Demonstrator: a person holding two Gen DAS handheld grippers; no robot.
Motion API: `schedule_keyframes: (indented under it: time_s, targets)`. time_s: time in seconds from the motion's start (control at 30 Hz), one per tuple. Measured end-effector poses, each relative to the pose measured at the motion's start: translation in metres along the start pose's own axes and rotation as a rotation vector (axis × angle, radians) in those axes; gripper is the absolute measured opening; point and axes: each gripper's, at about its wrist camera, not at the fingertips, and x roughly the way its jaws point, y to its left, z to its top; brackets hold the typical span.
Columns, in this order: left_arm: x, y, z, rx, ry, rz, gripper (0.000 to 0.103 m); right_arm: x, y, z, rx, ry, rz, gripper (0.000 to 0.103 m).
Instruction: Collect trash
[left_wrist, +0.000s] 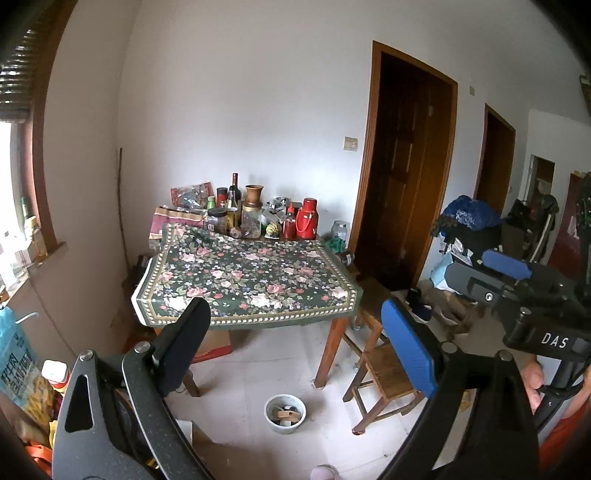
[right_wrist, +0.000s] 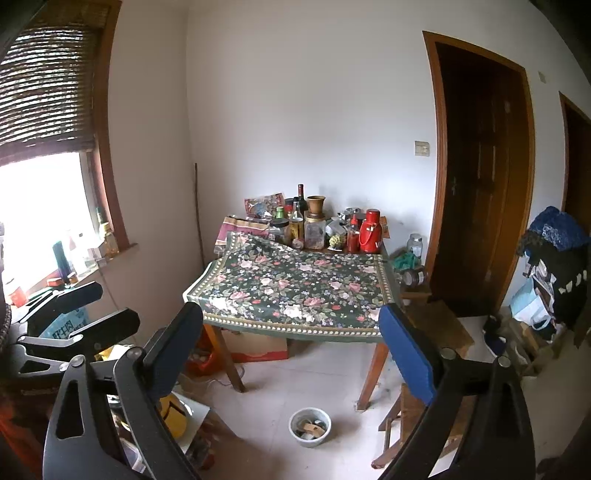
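trash fills a pale bowl (left_wrist: 285, 413) on the floor, in front of the floral-cloth table (left_wrist: 247, 280). we hold the left gripper (left_wrist: 295, 347) and right gripper (right_wrist: 291, 354) nearer than the table, both spread wide with nothing between their fingers.

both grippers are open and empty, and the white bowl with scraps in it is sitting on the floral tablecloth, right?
Not quite. The white bowl with scraps in it sits on the tiled floor in front of the table, not on the floral tablecloth, as the right wrist view shows. The rest holds: the left gripper and right gripper are open and empty.
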Motion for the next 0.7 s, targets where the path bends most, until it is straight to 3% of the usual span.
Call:
schedule_keyframes:
  time_s: [0.7]
  targets:
    - [0.0076, -0.0017, -0.0039, -0.007, 0.021, -0.012, 0.094, -0.0129, 0.0034, -0.0078, 0.002, 0.019, -0.007, 0.095]
